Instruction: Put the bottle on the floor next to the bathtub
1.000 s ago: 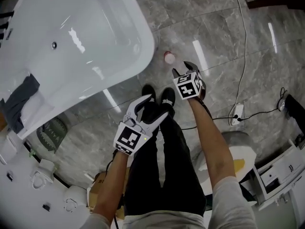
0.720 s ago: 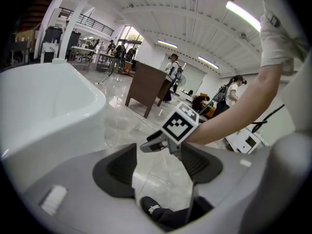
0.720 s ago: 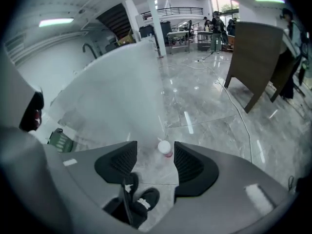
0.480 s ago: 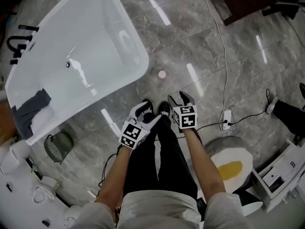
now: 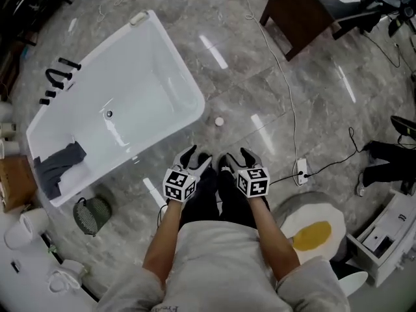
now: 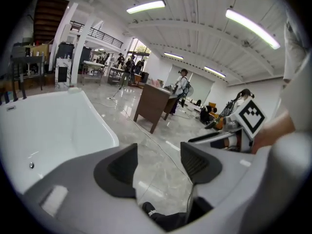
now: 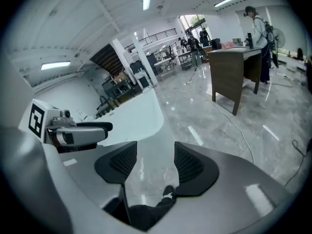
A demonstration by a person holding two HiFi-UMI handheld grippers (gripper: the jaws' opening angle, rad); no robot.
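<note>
Grey marble floor (image 5: 244, 86), white bathtub (image 5: 149, 77) at upper left. Bottle (image 5: 220, 121) stands on floor just beside bathtub's near corner. Left tongs (image 5: 195, 156) and right tongs (image 5: 235, 158) both released, empty, held apart from bottle, below bathtub corner

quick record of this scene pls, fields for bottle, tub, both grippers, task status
bottle: on the floor beside the bathtub's corner, not touching it
bathtub: white, grey cloth lying at one end
left gripper: jaws apart, nothing between them
right gripper: jaws apart, nothing between them
task status: bottle looks placed; neither gripper is on it
</note>
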